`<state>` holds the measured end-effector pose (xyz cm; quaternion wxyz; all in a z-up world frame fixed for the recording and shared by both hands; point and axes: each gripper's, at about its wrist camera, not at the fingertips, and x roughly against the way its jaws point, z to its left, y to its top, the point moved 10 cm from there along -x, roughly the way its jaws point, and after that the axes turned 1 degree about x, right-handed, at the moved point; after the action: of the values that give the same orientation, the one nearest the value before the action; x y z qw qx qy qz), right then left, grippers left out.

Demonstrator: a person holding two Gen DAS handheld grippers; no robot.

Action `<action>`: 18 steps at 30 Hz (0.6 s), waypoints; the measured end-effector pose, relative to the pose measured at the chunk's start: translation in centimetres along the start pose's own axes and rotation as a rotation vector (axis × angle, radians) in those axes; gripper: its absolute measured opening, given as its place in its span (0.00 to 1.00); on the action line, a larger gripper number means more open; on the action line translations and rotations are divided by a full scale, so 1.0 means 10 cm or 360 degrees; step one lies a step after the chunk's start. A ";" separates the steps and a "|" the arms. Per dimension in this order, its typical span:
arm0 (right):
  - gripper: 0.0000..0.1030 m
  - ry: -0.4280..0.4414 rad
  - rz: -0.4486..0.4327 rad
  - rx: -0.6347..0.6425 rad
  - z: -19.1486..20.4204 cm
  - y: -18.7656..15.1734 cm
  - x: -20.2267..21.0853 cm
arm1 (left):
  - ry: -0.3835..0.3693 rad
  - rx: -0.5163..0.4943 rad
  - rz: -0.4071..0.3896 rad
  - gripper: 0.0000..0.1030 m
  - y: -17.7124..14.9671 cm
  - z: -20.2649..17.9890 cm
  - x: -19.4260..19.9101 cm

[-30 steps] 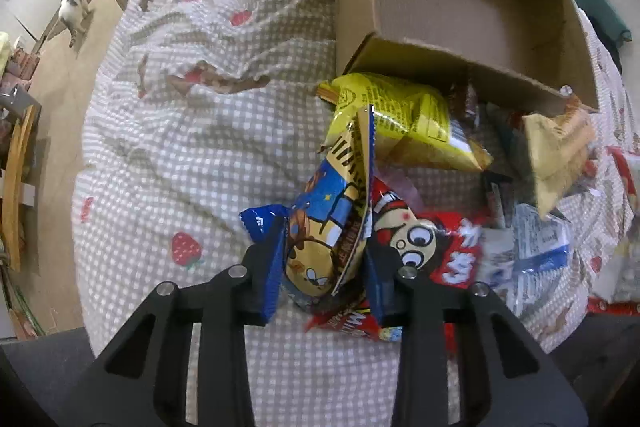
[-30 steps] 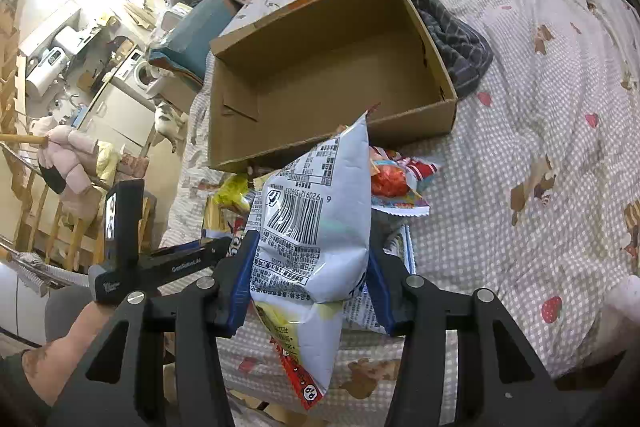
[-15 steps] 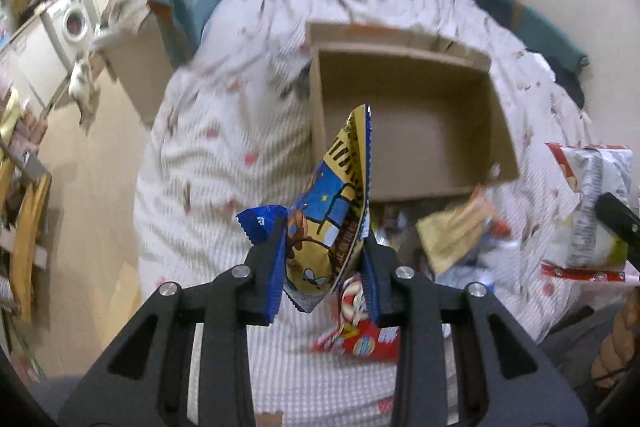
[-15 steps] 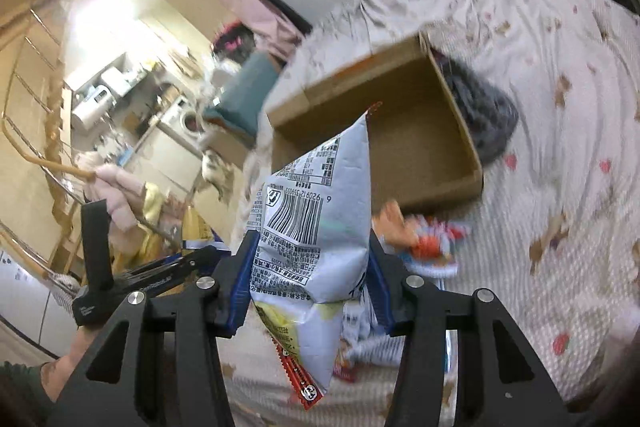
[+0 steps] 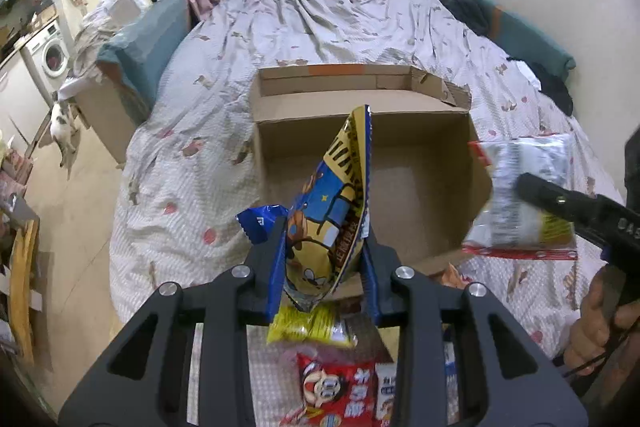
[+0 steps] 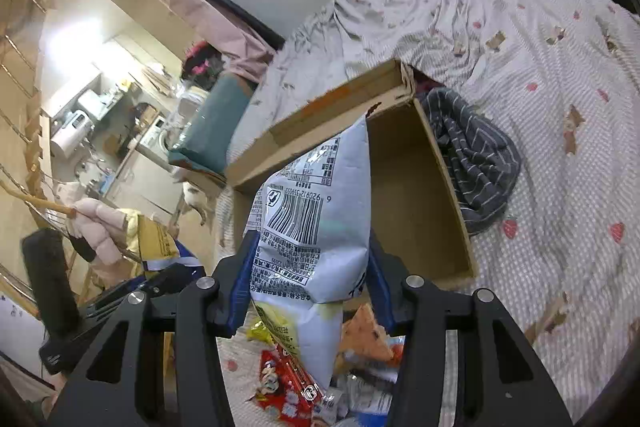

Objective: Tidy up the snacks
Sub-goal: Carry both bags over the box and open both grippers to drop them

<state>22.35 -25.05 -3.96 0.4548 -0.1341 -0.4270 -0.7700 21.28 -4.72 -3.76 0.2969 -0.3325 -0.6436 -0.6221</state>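
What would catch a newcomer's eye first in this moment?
Two snack bags held up at once: the left gripper clamps a blue-and-yellow cartoon bag, the right gripper a pale bag showing its barcode. Behind both sits an empty cardboard box on the strawberry-print bed.

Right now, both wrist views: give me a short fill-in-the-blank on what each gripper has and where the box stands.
1. The left gripper is shut on a blue and ____ snack bag.
2. The right gripper holds a white bag whose printed ____ faces the camera.
3. The cardboard box on the bed is ____ inside.
4. A striped cloth lies ____ the box.

Missing words: yellow; barcode; empty; beside
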 end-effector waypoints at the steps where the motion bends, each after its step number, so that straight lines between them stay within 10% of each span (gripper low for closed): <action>1: 0.50 -0.0018 0.0021 0.0008 -0.02 0.00 -0.08 | 0.0000 -0.0013 0.0008 0.28 0.00 -0.04 -0.06; 18: 0.50 -0.0281 0.0256 0.0103 -0.38 -0.17 -0.83 | 0.0194 -0.0179 0.0140 0.29 -0.17 -0.24 -0.97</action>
<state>26.19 -22.78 -12.11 0.4798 -0.2206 -0.4778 -0.7020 25.73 -7.68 -12.39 0.3434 -0.3381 -0.5732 -0.6627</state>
